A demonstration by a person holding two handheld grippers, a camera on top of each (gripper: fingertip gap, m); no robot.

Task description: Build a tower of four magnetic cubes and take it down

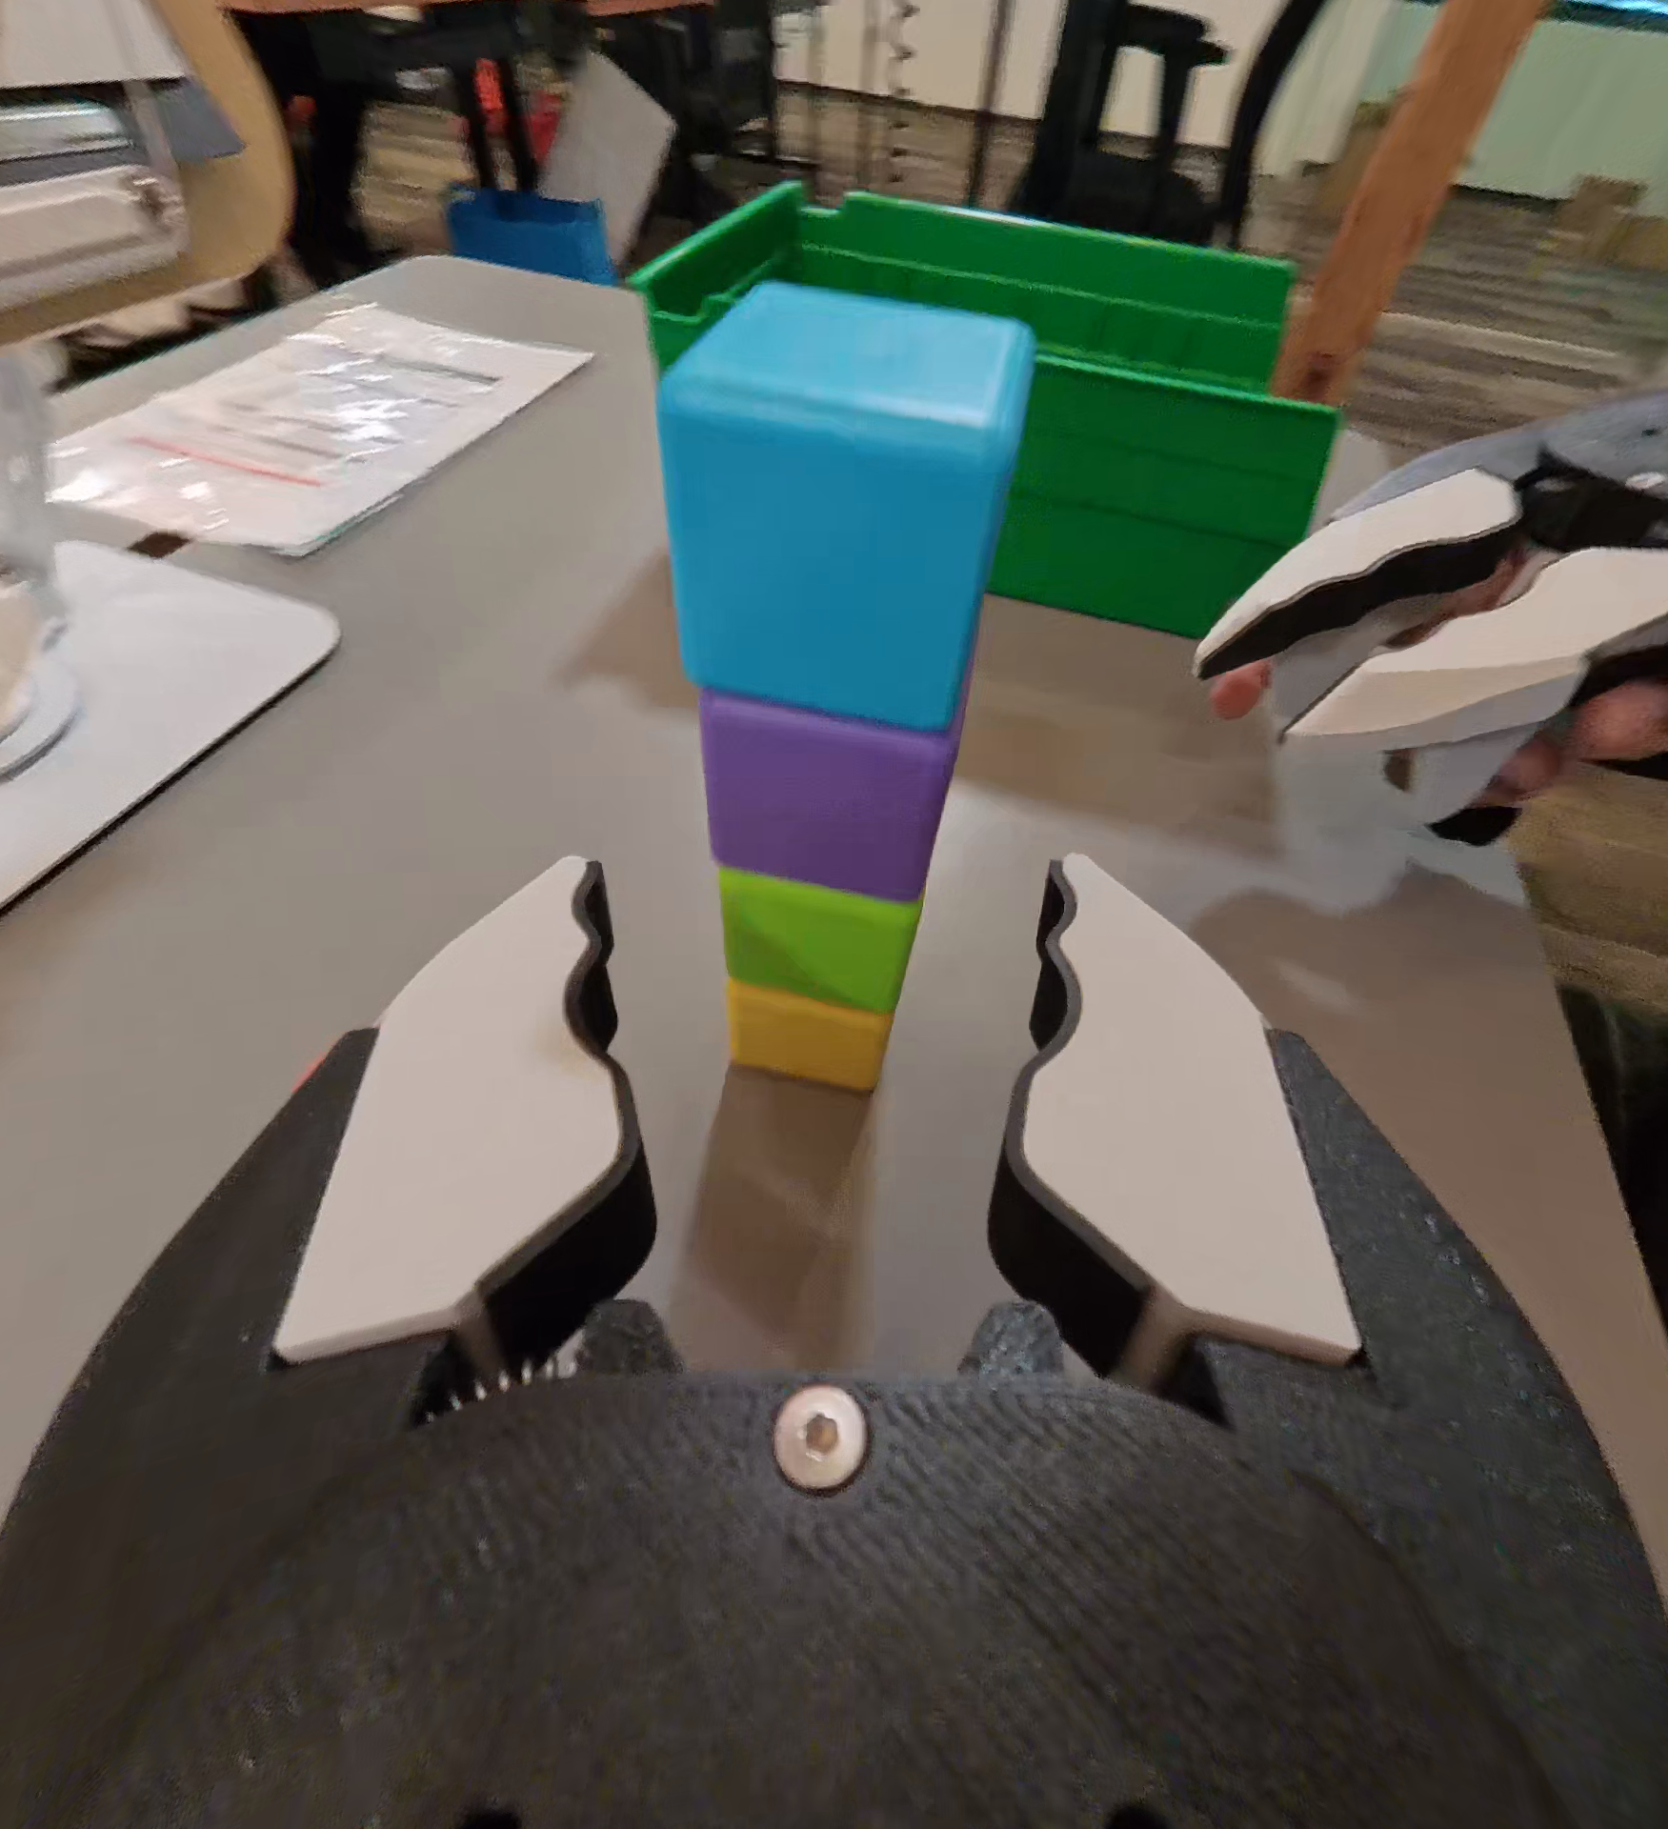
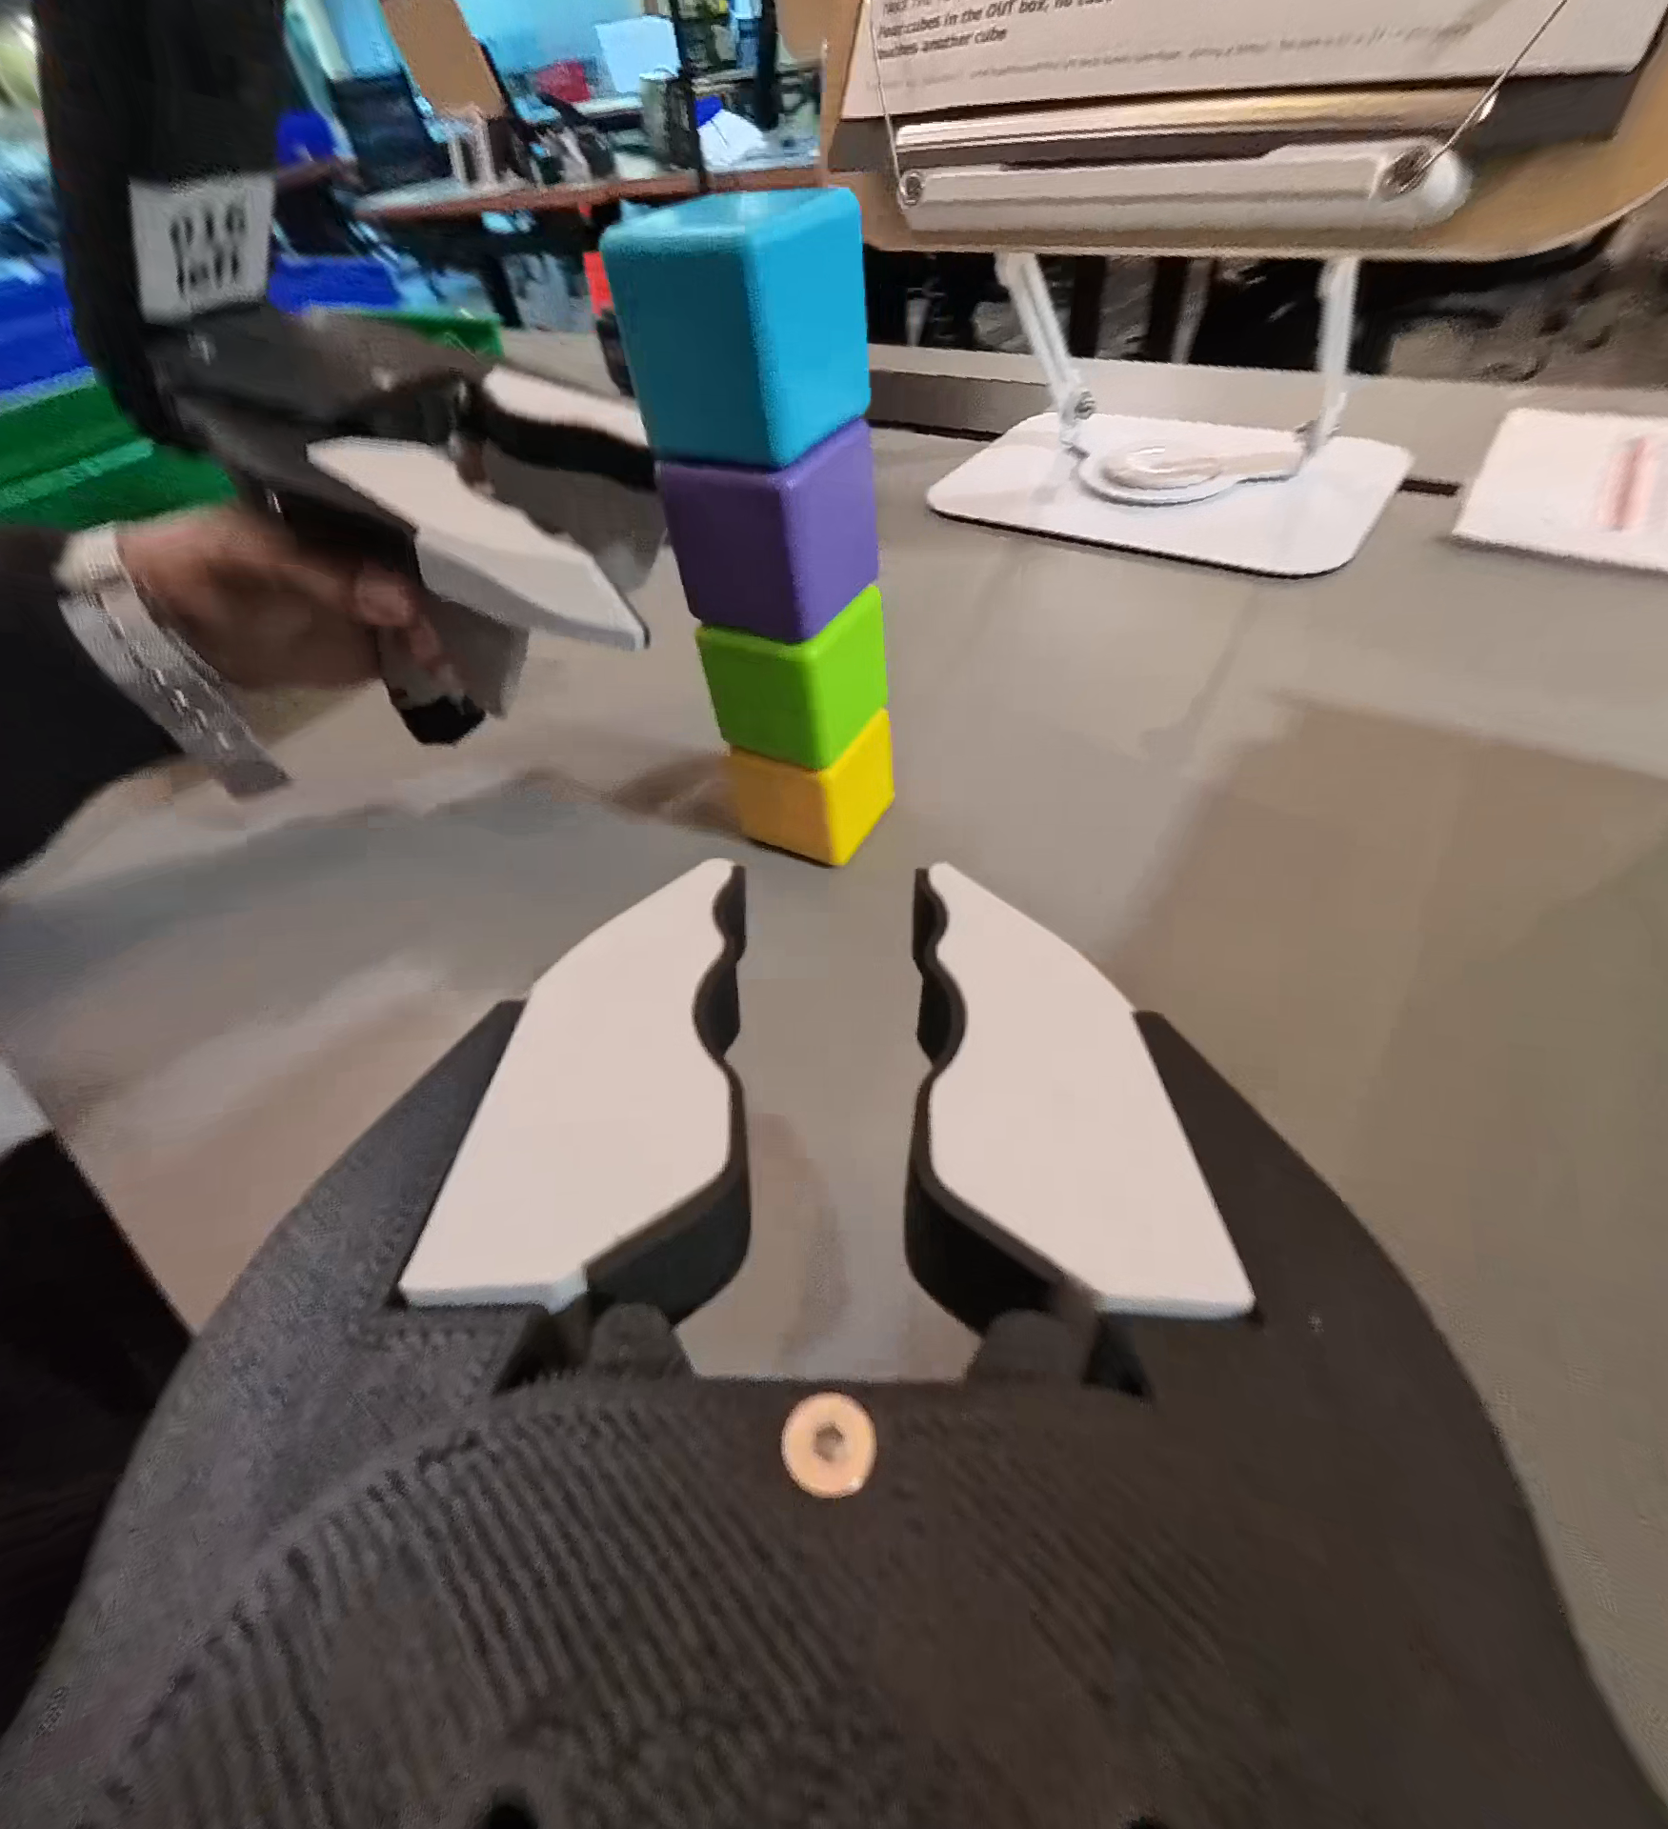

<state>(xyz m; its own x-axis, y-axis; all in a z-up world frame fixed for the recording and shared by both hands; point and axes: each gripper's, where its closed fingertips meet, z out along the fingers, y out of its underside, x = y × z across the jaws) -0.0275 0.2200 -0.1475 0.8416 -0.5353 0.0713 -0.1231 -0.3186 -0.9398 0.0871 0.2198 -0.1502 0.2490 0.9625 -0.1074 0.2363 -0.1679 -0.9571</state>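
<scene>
Four stacked cubes stood on the grey table; beside this stack, left gripper and right gripper hovered, jaws released, empty.

A stack of four cubes stood on the desk just ahead of the left claw, in line with its gap. A bin lay behind the stack. A stand and a sheet lay ahead to that claw's left. The right claw faced the stack from another side, the stack just ahead of its tips.
</scene>
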